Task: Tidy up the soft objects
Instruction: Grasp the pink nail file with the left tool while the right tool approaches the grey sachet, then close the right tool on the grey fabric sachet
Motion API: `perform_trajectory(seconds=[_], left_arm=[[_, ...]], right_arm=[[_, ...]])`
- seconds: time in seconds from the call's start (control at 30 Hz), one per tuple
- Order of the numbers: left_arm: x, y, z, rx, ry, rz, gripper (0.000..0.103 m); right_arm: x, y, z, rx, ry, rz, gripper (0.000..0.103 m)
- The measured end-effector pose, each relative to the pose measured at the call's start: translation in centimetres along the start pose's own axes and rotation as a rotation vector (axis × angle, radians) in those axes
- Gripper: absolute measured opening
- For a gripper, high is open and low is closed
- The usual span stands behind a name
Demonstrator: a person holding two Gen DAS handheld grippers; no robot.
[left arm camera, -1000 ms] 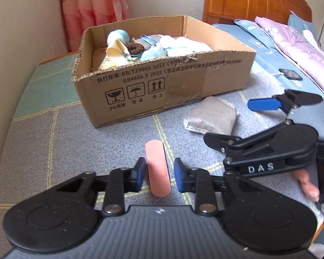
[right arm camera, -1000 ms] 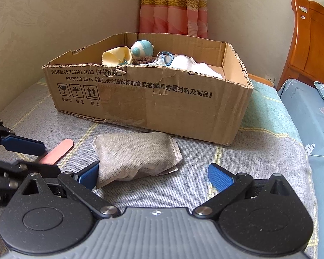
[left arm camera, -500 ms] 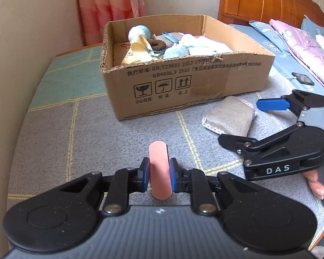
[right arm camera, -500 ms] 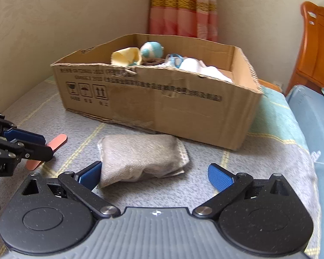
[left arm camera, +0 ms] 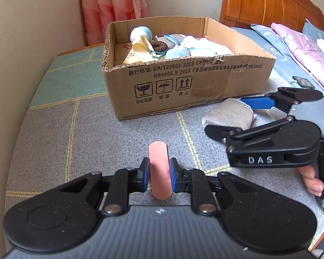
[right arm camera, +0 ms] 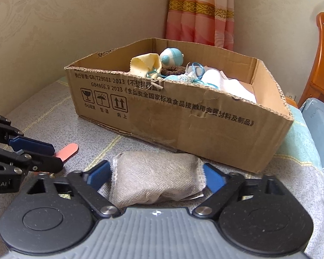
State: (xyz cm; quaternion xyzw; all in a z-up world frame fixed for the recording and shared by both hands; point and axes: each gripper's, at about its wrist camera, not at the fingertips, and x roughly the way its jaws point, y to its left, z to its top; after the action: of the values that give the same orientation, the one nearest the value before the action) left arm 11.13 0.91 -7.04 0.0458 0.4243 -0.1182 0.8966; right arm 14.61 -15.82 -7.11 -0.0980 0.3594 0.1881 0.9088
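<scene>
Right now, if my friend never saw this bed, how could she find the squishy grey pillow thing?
Find the big cardboard box on the grey bedspread. Just in front of its long printed side lies the grey woven pouch, between the open blue fingers of the right gripper. Unlike the thin pink strip nearby, it is plump, mesh-textured and pale-edged.

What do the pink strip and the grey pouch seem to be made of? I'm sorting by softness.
Pink strip: smooth, matte, rounded ends, probably foam or silicone; which one is unclear. Grey pouch: coarse woven fabric, matte, with a visible mesh weave and frayed pale edging; it looks stuffed and pillowy.
</scene>
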Motion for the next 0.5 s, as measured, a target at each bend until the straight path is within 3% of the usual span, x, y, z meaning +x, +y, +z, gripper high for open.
perform_trajectory(seconds=[0.13, 0.5], left_arm=[[-0.2, -0.5, -0.2, -0.001, -0.008, 0.017, 0.018], [-0.9, -1.0, -0.1, 0.002, -0.012, -0.013, 0.017]], right_arm=[[-0.4, -0.1, -0.1, 0.001, -0.006, -0.014, 0.073], [-2.0, 0.1, 0.0, 0.002, -0.024, -0.029, 0.056]])
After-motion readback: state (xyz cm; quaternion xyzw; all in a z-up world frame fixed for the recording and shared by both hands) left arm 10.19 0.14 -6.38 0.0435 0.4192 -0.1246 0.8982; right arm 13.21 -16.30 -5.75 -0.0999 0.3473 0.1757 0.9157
